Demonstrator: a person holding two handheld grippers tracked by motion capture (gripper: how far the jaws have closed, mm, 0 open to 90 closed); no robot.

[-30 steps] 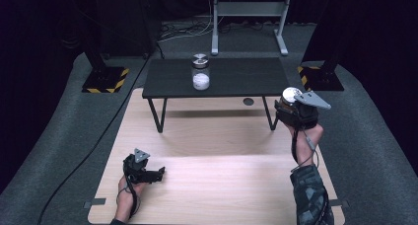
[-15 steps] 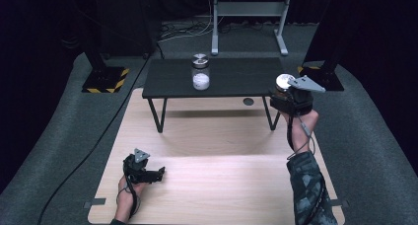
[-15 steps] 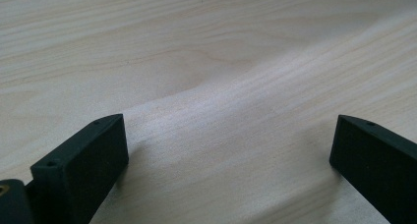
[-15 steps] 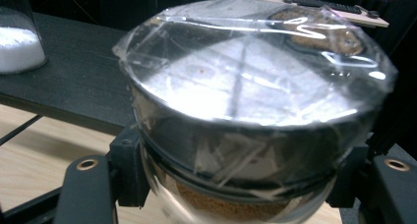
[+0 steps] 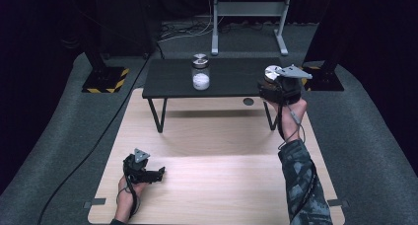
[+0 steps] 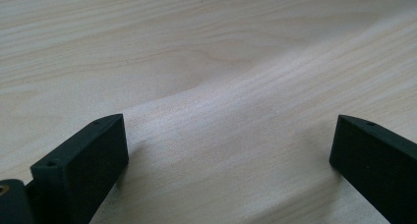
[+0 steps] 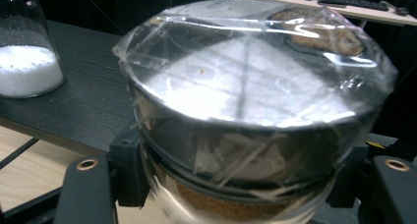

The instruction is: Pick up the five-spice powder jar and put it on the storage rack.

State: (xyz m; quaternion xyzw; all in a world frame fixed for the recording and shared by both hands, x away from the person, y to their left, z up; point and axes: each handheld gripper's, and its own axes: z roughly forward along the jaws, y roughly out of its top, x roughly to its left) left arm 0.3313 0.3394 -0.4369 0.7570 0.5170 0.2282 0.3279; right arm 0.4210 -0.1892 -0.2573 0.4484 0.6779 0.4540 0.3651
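Over the black table's (image 5: pixel 222 79) right end, right gripper (image 5: pixel 276 84) fingers clamped around foil-lidded jar (image 7: pixel 255 101), left gripper (image 5: pixel 148 173) fingers parted

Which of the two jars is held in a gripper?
The jar with brown contents, clamped in the right gripper near the black table's right end. The jar with white powder stands free on that table.

Your left gripper (image 5: pixel 156 174) lies low at your near left, jaws spread wide apart, hand (image 5: pixel 129 195) behind it. Your right gripper (image 5: pixel 268 85) is raised on an outstretched forearm, jaws clamped tight.
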